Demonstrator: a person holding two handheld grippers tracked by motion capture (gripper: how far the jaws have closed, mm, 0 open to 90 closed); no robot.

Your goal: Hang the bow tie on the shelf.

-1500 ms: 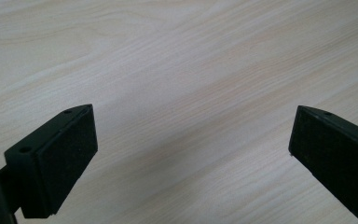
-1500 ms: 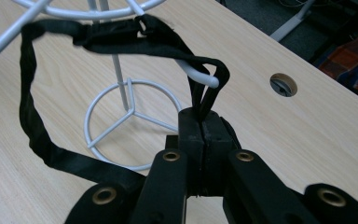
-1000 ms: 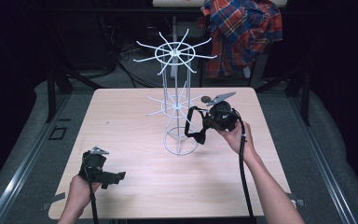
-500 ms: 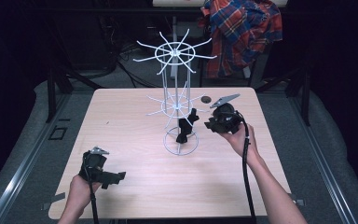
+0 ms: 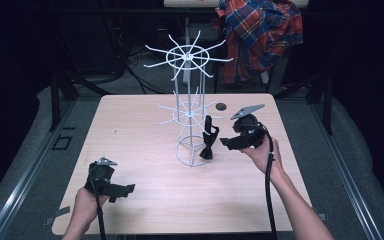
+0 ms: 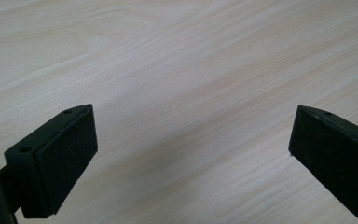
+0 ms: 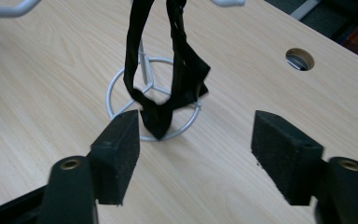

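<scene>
A white wire rack [image 5: 189, 115] with two tiers of spokes stands on the wooden table [image 5: 130, 130]. A black strap with a bow-like knot [image 5: 209, 142] hangs from a lower spoke on the rack's right side, its end over the base ring [image 7: 114, 88]. My right gripper [image 5: 228, 143] sits just right of the strap [image 7: 182, 79]. Its jaws have just been opening and nothing is between them [image 7: 196, 144]. My left gripper [image 5: 125, 190] rests open near the front left of the table, over bare wood [image 6: 191, 154].
A round cable hole [image 5: 221, 106] lies in the table behind the rack's right side, also seen in the right gripper view [image 7: 299, 59]. A plaid shirt [image 5: 260, 35] hangs on a stand beyond the far edge. Dark floor surrounds the table.
The right gripper carried the black strap left to the rack, let it go on a lower spoke and drew back to the right with its jaws apart. The left gripper stayed put.
</scene>
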